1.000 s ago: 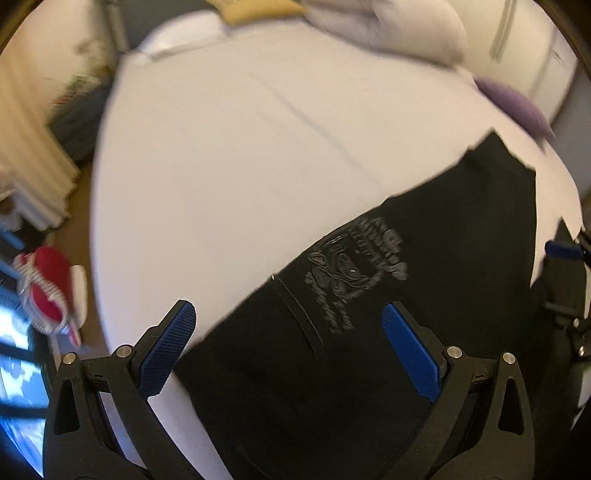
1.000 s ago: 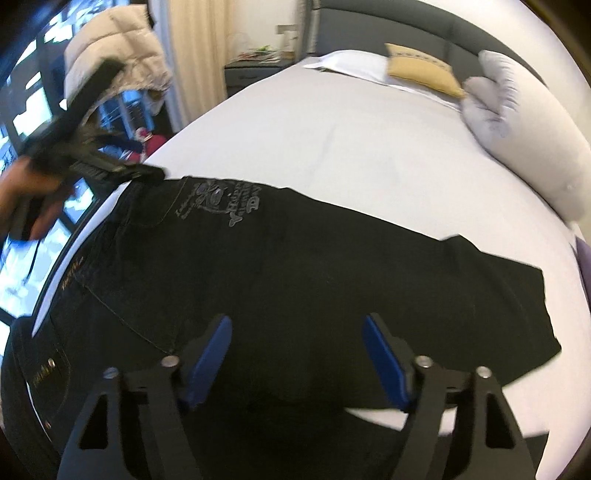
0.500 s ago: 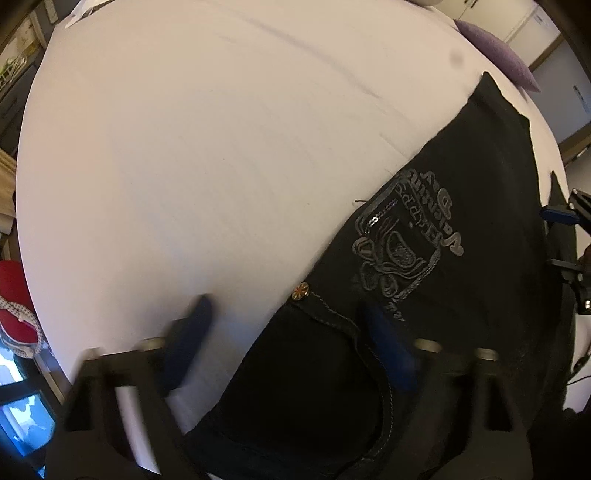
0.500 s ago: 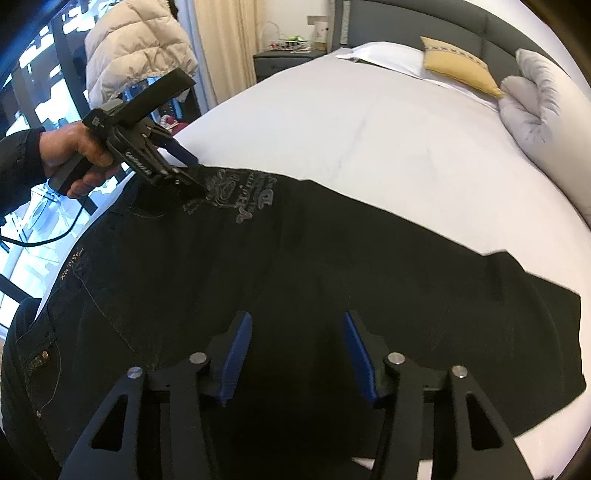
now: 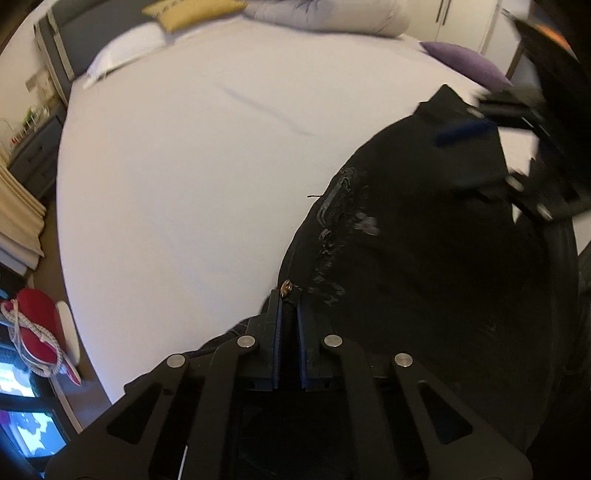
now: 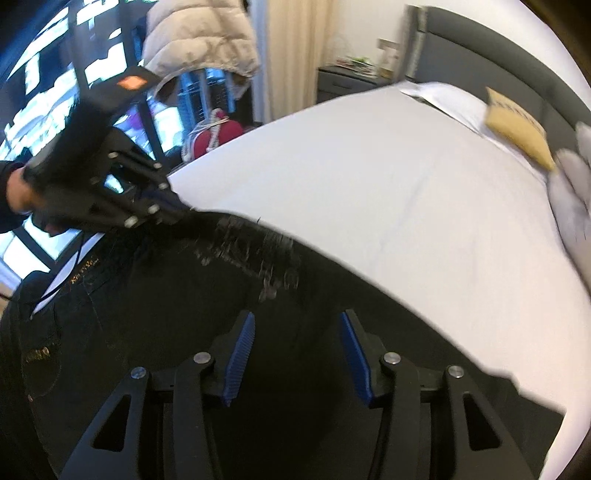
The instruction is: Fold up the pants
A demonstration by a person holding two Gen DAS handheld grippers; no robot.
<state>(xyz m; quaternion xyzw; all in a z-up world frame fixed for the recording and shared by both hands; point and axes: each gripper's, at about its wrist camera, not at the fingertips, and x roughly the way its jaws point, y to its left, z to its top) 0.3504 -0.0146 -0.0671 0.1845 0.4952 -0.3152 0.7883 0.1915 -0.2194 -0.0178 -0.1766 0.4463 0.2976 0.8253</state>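
Note:
Black pants (image 5: 424, 258) with a silver print lie on the white bed (image 5: 184, 166). My left gripper (image 5: 288, 299) is shut on the pants' edge beside a brass rivet, near the print. In the right wrist view the left gripper (image 6: 162, 210) pinches the pants (image 6: 147, 314) at their far left edge. My right gripper (image 6: 297, 332) is open, its blue pads spread over the pants' middle, holding nothing. It shows blurred in the left wrist view (image 5: 480, 129) over the leg end.
Pillows lie at the headboard: yellow (image 5: 192, 14), white (image 5: 125, 51), grey (image 5: 325, 18), purple (image 5: 465, 62). A red bag (image 5: 33, 325) sits on the floor left of the bed. A puffy jacket (image 6: 199, 40) hangs by the window.
My left gripper has closed on the pants' edge by the rivet. My right gripper has moved left over the pants toward the print and opened wider.

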